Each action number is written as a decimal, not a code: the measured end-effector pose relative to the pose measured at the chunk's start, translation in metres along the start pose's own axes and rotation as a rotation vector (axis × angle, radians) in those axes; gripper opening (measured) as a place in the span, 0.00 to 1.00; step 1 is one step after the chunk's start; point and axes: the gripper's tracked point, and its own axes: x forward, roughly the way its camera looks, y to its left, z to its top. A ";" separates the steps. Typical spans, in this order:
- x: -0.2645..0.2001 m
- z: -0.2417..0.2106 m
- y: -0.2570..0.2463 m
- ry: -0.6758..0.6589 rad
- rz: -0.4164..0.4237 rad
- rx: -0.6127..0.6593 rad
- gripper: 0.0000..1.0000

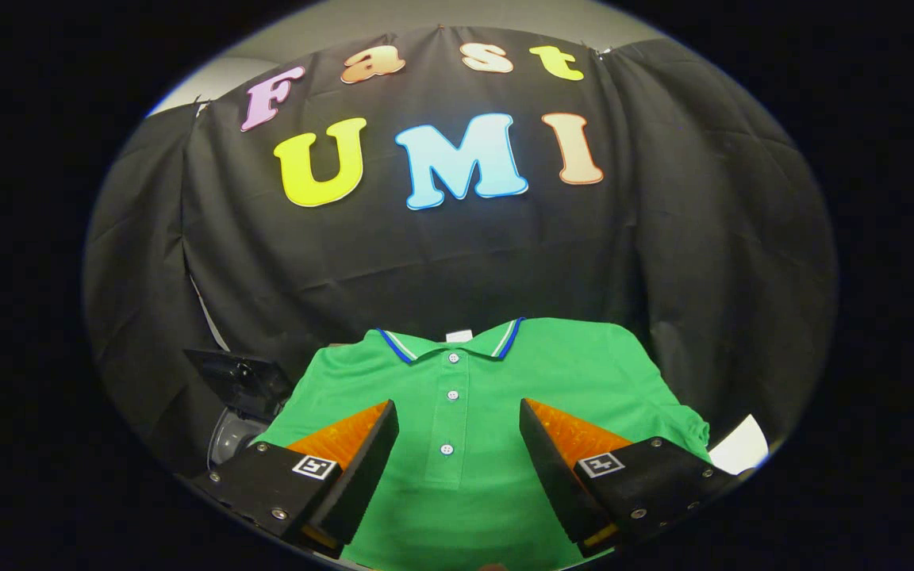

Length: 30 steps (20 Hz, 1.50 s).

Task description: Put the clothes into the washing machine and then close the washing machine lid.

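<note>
A green polo shirt (552, 373) lies flat and spread out, its collar with blue and white trim pointing away from me and its button placket running between my fingers. My gripper (458, 416) hovers open above the shirt's chest, one finger on each side of the placket, with nothing held between them. To the left of the shirt, past my left finger, part of the washing machine (235, 404) shows: a dark raised lid and a grey round opening below it.
A white sheet or surface corner (743, 448) pokes out beyond the shirt's right sleeve. The booth's black cloth wall hangs close behind the shirt and wraps around both sides.
</note>
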 end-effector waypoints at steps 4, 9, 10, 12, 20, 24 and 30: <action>0.020 -0.001 0.004 0.070 0.019 0.006 0.95; 0.036 -0.012 0.013 0.170 0.041 -0.031 0.95; 0.039 -0.017 0.014 0.194 0.047 -0.044 0.95; 0.043 -0.024 0.013 0.221 0.043 -0.078 0.95; 0.044 -0.023 0.009 0.243 0.036 -0.153 0.79; 0.043 -0.022 0.002 0.233 0.051 -0.112 0.26; 0.042 -0.021 0.006 0.229 0.082 -0.140 0.00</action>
